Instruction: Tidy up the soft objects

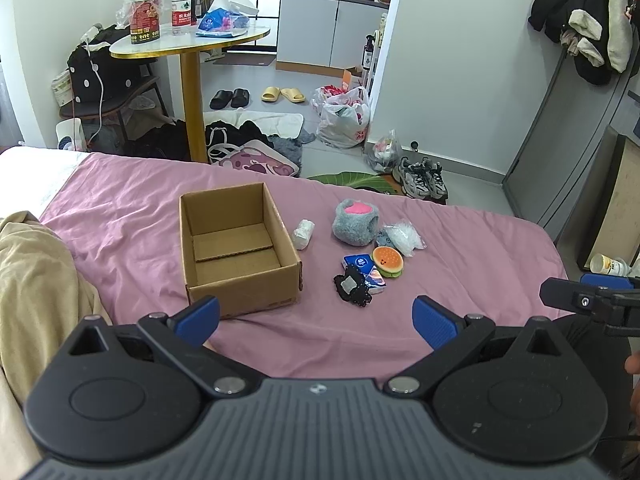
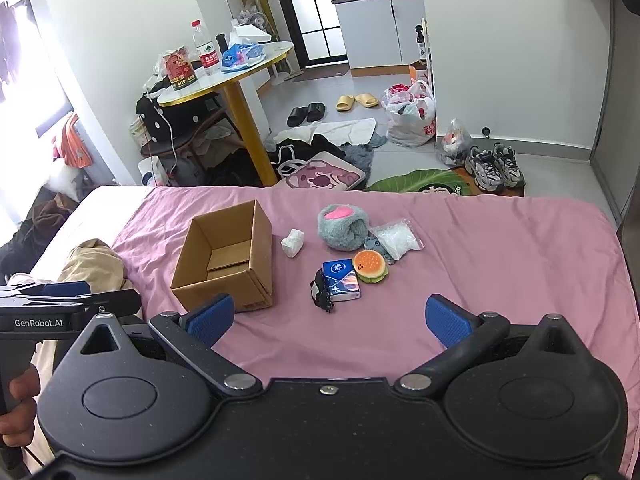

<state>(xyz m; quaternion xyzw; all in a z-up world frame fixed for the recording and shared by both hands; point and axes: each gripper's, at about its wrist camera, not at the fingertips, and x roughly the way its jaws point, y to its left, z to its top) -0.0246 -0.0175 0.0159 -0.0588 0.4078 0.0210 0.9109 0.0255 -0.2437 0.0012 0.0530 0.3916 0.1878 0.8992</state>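
Note:
An open cardboard box (image 1: 236, 248) (image 2: 228, 256) stands empty on the pink bedsheet. To its right lie a white crumpled wad (image 1: 303, 233) (image 2: 292, 243), a grey and pink plush paw (image 1: 355, 222) (image 2: 342, 226), a clear plastic bag (image 1: 404, 237) (image 2: 396, 236), a burger toy (image 1: 387, 261) (image 2: 370, 265), a blue tissue pack (image 1: 366, 268) (image 2: 341, 280) and a black lace piece (image 1: 352, 289) (image 2: 321, 290). My left gripper (image 1: 316, 320) and right gripper (image 2: 336, 322) both hover open near the front of the bed, short of the objects, holding nothing.
A beige blanket (image 1: 36, 280) lies bunched at the left of the bed. Beyond the bed's far edge stand a round table (image 1: 188, 40) with a bottle, clothes, slippers, bags and sneakers (image 1: 424, 178) on the floor. A hand (image 2: 18, 404) grips the left tool's handle.

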